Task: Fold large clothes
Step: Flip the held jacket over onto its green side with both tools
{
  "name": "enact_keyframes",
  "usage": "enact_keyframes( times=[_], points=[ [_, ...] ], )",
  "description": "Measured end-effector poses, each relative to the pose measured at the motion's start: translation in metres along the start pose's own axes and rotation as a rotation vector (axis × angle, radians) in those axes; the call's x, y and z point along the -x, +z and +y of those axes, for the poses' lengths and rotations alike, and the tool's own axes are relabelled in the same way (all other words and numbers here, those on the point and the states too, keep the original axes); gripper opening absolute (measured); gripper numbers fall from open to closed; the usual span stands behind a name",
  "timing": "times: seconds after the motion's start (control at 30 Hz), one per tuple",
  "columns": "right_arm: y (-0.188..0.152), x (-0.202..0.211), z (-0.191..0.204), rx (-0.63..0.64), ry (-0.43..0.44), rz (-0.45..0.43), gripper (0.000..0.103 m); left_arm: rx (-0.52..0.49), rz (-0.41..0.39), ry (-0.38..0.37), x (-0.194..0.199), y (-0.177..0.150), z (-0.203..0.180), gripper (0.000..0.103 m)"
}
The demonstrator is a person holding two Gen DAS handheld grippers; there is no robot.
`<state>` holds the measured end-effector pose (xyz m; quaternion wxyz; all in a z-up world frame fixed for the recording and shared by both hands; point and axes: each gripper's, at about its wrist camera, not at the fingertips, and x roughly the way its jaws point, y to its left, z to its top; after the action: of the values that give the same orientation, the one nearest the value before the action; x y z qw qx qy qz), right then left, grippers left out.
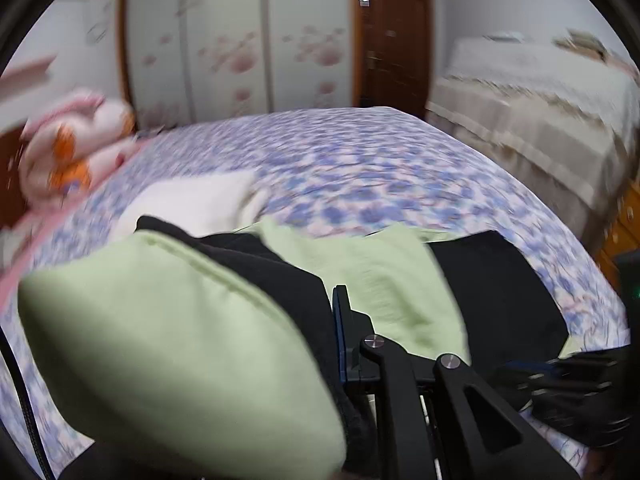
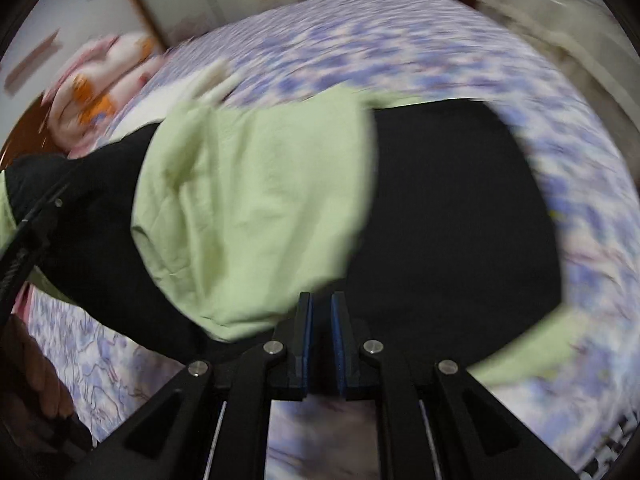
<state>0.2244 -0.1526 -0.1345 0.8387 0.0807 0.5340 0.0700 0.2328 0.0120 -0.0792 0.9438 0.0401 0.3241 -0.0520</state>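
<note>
A large garment, light green (image 1: 160, 320) with black panels (image 1: 492, 288), lies across the bed. In the left wrist view my left gripper (image 1: 334, 320) is shut on it. The lifted green and black cloth drapes over the left finger and hides it, so only the right finger's blue pad shows. In the right wrist view the garment (image 2: 248, 200) spreads out ahead. My right gripper (image 2: 322, 312) is shut, with its blue pads nearly together on the garment's near black edge (image 2: 440, 240). The left gripper (image 2: 32, 220) appears at the left rim with cloth hanging from it. Both views are blurred.
The bed has a blue floral sheet (image 1: 360, 168). On it lie a white folded cloth (image 1: 192, 200) and pink and orange bedding (image 1: 68, 152) at the far left. A second bed with a cream cover (image 1: 540, 112) stands to the right. A wardrobe and a brown door (image 1: 394, 40) are behind.
</note>
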Motion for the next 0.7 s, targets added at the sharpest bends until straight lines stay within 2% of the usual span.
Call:
enact_keyframes(
  times=[0.1, 0.23, 0.3, 0.4, 0.47, 0.53, 0.6, 0.63, 0.7],
  points=[
    [-0.012, 0.036, -0.057, -0.123, -0.043, -0.081, 0.009, -0.103, -0.015, -0.030, -0.001, 0.014, -0.060, 0.007],
    [-0.031, 0.062, -0.125, -0.278, -0.116, -0.157, 0.010, -0.259, -0.031, -0.108, -0.002, 0.010, -0.145, 0.008],
    [-0.041, 0.063, -0.157, -0.379, -0.128, -0.149, 0.010, -0.345, 0.004, -0.144, -0.010, -0.003, -0.181, 0.009],
    [-0.057, 0.057, -0.188, -0.498, -0.102, -0.129, 0.010, -0.459, 0.081, -0.161, -0.031, -0.033, -0.223, 0.011],
    [-0.062, 0.051, -0.193, -0.518, -0.091, -0.118, 0.010, -0.496, 0.138, -0.166, -0.046, -0.051, -0.238, 0.013],
    [-0.064, 0.044, -0.194, -0.517, -0.085, -0.105, 0.010, -0.484, 0.201, -0.183, -0.059, -0.059, -0.241, 0.014],
    [-0.065, 0.040, -0.191, -0.517, -0.068, -0.102, 0.010, -0.457, 0.226, -0.201, -0.064, -0.063, -0.238, 0.015],
    [-0.065, 0.039, -0.190, -0.515, -0.064, -0.105, 0.010, -0.447, 0.233, -0.215, -0.064, -0.063, -0.235, 0.019],
    [-0.064, 0.040, -0.188, -0.507, -0.059, -0.116, 0.010, -0.429, 0.254, -0.265, -0.059, -0.063, -0.231, 0.034]
  ],
)
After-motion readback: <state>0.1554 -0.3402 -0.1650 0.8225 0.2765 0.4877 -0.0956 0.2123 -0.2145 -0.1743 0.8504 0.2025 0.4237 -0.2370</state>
